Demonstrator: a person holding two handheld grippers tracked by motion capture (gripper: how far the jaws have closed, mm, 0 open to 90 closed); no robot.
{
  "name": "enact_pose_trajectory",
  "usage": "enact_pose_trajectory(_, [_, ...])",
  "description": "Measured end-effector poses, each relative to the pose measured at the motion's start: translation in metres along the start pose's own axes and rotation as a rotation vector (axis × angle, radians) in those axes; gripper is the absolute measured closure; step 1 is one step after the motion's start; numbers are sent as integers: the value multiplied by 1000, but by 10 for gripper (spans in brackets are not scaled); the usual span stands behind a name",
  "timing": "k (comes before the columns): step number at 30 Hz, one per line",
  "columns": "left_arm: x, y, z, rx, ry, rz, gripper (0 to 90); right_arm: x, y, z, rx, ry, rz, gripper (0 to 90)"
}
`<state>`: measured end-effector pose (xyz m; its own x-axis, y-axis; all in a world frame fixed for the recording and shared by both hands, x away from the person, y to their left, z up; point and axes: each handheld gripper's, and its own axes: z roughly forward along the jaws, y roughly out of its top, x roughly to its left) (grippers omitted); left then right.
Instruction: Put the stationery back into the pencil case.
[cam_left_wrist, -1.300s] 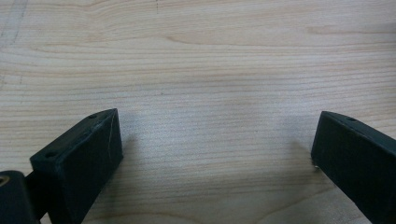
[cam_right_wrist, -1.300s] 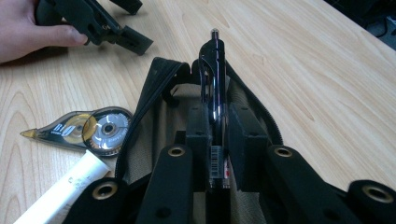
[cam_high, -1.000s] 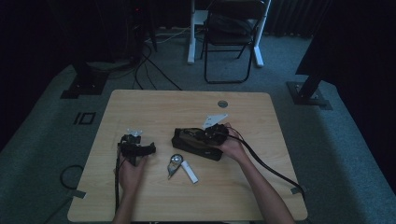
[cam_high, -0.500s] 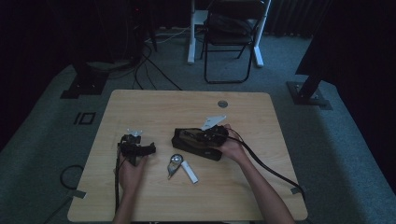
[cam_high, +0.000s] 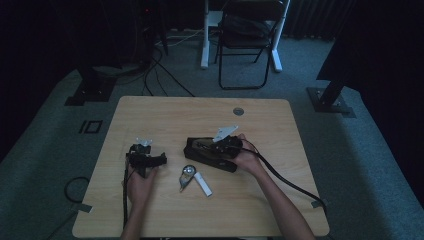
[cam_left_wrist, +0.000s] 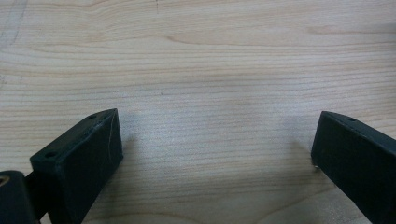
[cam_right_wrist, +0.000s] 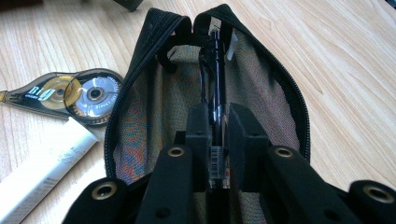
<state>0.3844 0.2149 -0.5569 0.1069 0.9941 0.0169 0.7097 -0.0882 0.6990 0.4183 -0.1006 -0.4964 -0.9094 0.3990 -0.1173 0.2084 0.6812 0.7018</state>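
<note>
A black zip pouch (cam_right_wrist: 205, 88) lies open on the wooden table (cam_high: 200, 112), seen in the high view as the pouch (cam_high: 200, 152) near the table's middle. My right gripper (cam_right_wrist: 218, 130) is shut on a black pen (cam_right_wrist: 214, 74), whose length reaches into the pouch's mesh-lined inside. In the high view the right gripper (cam_high: 227, 144) rests over the pouch's right end. My left gripper (cam_high: 146, 159) sits on the table at the left, and the left gripper (cam_left_wrist: 215, 154) has its jaws wide apart over bare wood.
A correction-tape dispenser (cam_right_wrist: 70, 95) and a white stick-shaped item (cam_right_wrist: 44, 172) lie just left of the pouch; both sit between the hands, dispenser (cam_high: 186, 175) and white item (cam_high: 202, 184). A folding chair (cam_high: 247, 40) stands beyond the far edge.
</note>
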Motion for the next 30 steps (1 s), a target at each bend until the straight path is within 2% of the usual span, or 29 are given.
enact_pose_trajectory(9, [0,0,0,1,0,1,22,0,0,2,24,2,0,788])
enact_pose_trajectory(30, [0,0,0,0,0,0,22,2,2,-4,-9,-12,7,706])
